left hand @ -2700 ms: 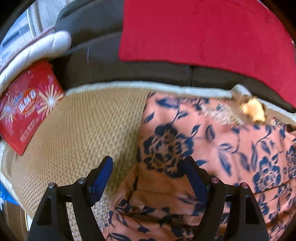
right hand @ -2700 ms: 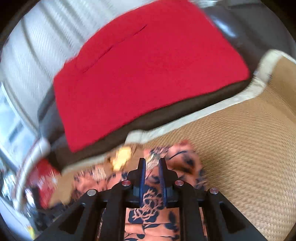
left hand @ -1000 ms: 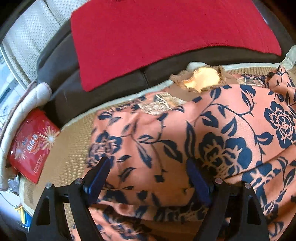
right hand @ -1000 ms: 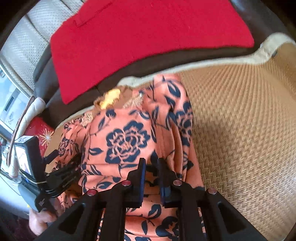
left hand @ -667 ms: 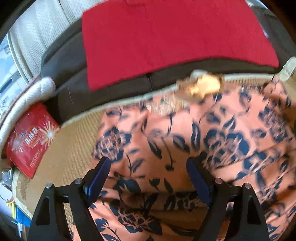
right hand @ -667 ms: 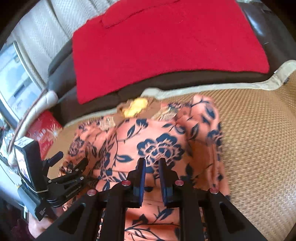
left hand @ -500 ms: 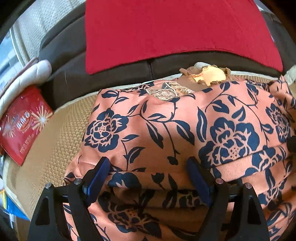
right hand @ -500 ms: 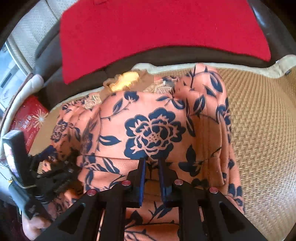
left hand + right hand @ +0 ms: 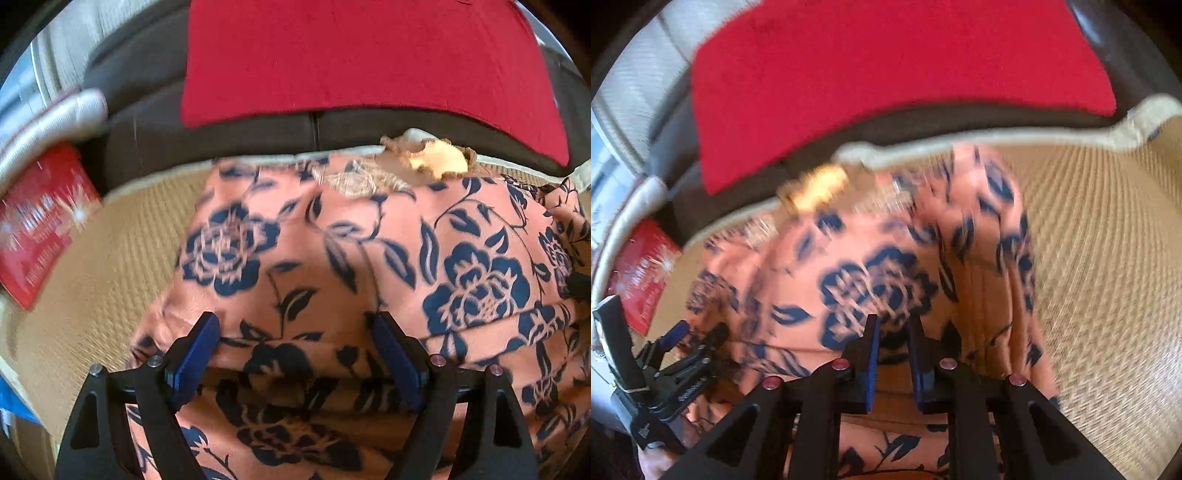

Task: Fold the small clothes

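A salmon-pink garment with dark blue flowers (image 9: 351, 240) lies folded over on a woven tan mat (image 9: 110, 258). A yellow patch (image 9: 439, 162) sits at its far edge. My left gripper (image 9: 295, 325) stands open and wide, and the near fold edge of the garment runs between its blue pads. In the right wrist view the garment (image 9: 871, 266) is blurred. My right gripper (image 9: 894, 325) is shut on a fold of it, with cloth in the narrow gap. The left gripper (image 9: 696, 334) shows at the garment's left edge.
A red cloth (image 9: 351, 55) drapes over the dark sofa back (image 9: 147, 129) behind the mat. A red printed packet (image 9: 37, 221) lies at the left, beside a pale padded roll (image 9: 55, 114). To the right of the garment bare mat (image 9: 1108, 258) stretches away.
The garment's top layer has been drawn over and now lies spread wider than in the earliest frames. Both views have slid sideways and the left one has rolled. Jaw widths look unchanged.
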